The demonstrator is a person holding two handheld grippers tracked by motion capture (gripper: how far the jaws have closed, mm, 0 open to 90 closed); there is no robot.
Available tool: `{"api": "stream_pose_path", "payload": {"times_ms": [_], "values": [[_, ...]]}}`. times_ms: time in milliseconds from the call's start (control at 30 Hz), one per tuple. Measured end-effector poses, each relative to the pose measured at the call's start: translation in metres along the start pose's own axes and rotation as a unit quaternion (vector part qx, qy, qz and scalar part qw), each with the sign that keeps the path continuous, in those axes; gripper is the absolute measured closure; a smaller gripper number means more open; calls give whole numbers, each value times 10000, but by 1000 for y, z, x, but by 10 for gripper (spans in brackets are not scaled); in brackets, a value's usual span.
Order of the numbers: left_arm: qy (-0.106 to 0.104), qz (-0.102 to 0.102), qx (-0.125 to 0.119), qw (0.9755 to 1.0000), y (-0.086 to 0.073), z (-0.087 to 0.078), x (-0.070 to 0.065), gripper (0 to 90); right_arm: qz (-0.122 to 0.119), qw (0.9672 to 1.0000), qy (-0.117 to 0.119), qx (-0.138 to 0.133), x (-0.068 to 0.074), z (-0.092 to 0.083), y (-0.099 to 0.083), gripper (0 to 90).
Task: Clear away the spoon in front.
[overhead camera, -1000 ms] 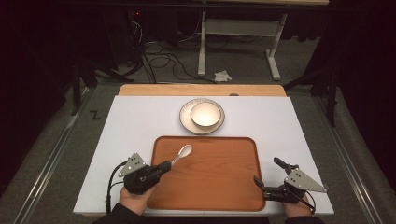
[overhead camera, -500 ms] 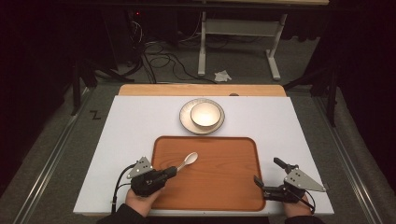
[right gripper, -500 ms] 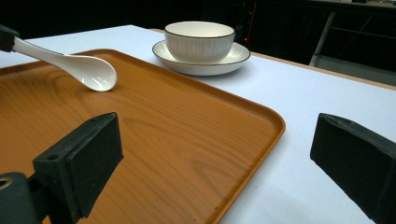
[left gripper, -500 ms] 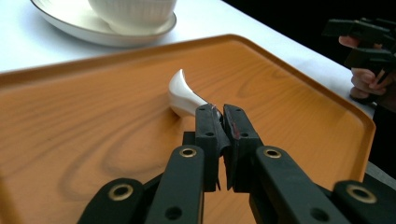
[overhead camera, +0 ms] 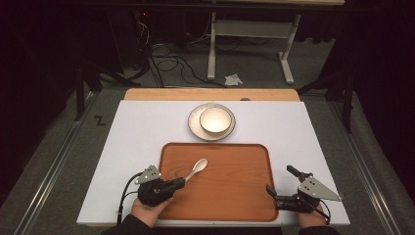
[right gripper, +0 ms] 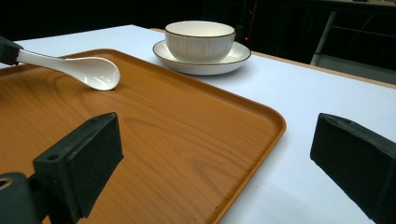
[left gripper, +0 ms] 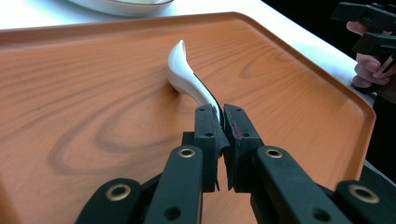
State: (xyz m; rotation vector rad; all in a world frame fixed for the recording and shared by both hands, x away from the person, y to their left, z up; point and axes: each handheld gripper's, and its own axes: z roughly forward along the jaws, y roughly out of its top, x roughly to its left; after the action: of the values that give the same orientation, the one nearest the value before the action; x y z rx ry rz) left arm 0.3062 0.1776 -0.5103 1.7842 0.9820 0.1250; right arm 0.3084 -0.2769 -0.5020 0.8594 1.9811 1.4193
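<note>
Since a second ago: your left tool (overhead camera: 180,182) and the spoon (overhead camera: 196,168) have drifted down and to the right over the tray (overhead camera: 220,196), and the spoon's bowl has come down onto the wood; your right tool (overhead camera: 281,185) has not shifted.
Left tool: its jaws are closed tight on the tip of the spoon's handle, as the left gripper view shows (left gripper: 221,122).
Spoon: white, with its bowl (right gripper: 99,72) touching the tray's left half and its handle raised toward your tool.
Right tool: jaws spread wide and empty, hovering at the tray's right edge (right gripper: 212,154).
Bowl and saucer: the bowl (overhead camera: 216,120) sits on its saucer (overhead camera: 195,128) on the white worktop (overhead camera: 142,127), just beyond the tray's far rim.
Doing it well: the step looks like setting the spoon down, so lower the handle until it lies flat before you part the jaws, and it should not flick or roll.
Watch: your grip is at the very tip, so the spoon can pivot; ease off slowly.
</note>
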Motion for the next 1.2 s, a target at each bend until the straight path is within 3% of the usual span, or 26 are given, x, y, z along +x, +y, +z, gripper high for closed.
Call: {"api": "stream_pose_path", "payload": {"times_ms": [233, 333, 500, 633, 867, 1067, 1200], "values": [[95, -101, 147, 9998, -1, -2, 5, 809, -6, 10000, 8, -2, 0, 0, 0, 29], [151, -143, 149, 9997, -1, -3, 6, 786, -6, 10000, 13, -2, 0, 0, 0, 29], [263, -203, 99, 9994, -1, -5, 8, 667, 3, 10000, 2, -5, 0, -1, 0, 29], [289, -199, 53, 9994, 0, -7, 9, 647, 0, 10000, 5, 2, 0, -1, 0, 29], [414, -89, 120, 9990, 0, -8, 6, 627, -28, 10000, -7, -2, 0, -1, 1, 29], [764, 171, 286, 9965, -2, -7, 4, 596, -21, 10000, -4, -22, 0, -1, 1, 29], [939, 236, 374, 9946, -3, -11, 4, 634, -24, 10000, 7, -40, 0, -1, 1, 29]]}}
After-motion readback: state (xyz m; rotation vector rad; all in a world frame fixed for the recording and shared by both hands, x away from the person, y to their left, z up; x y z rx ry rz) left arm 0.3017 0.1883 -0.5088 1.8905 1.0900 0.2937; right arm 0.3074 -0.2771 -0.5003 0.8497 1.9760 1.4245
